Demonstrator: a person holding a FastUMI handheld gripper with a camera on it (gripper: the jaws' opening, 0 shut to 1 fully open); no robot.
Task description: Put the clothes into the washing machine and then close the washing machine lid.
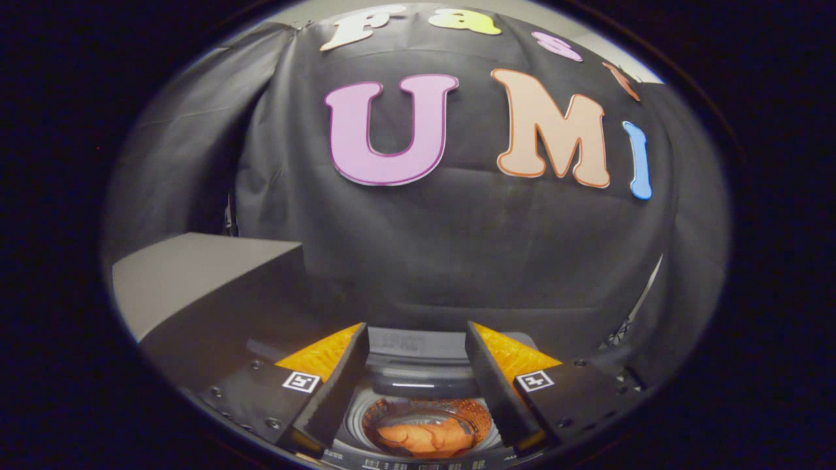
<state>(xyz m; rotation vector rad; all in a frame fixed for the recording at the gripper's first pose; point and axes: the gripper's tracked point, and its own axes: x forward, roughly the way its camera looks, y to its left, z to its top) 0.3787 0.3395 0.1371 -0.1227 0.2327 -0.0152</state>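
The gripper (416, 339) hangs with fingers apart, holding nothing — below them, the grey top-loading washing machine (418, 382) stands open, orange clothes (424, 436) in its drum. A grey flat-topped box (196, 274) stands beside it — beyond the left finger.

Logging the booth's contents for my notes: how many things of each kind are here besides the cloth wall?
Washing machine: 1
Orange garment in its drum: 1
Grey box beside the machine: 1
Gripper, fingers open above the drum: 1
Total: 4

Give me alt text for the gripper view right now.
The gripper hangs open and empty above the washing machine, whose drum holds an orange garment. A grey box stands beside the machine.
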